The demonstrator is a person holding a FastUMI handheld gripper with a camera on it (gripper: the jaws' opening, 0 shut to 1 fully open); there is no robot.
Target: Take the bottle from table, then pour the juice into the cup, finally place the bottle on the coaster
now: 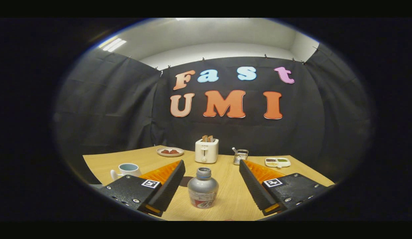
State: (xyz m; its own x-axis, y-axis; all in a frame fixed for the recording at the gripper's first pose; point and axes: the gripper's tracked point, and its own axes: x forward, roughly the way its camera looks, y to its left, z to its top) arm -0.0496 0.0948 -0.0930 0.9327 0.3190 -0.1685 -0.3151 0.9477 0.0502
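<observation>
Silver bottle [202,188] stands mid-table, uncapped, between the gripper [211,174] fingers, spread wide, not touching. Pickup step: close on its body next. Coaster, possibly that dark patch [186,181] beside it.

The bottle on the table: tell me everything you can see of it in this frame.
The bottle is small and silvery, metal by the look, with rounded shoulders, a short threaded neck and no cap on it. A printed band with red marks wraps its lower body. It stands upright on the wooden table, between the fingers of the open gripper, and neither finger touches it. A dark round patch, possibly the coaster, lies just behind it beside the left finger.
</observation>
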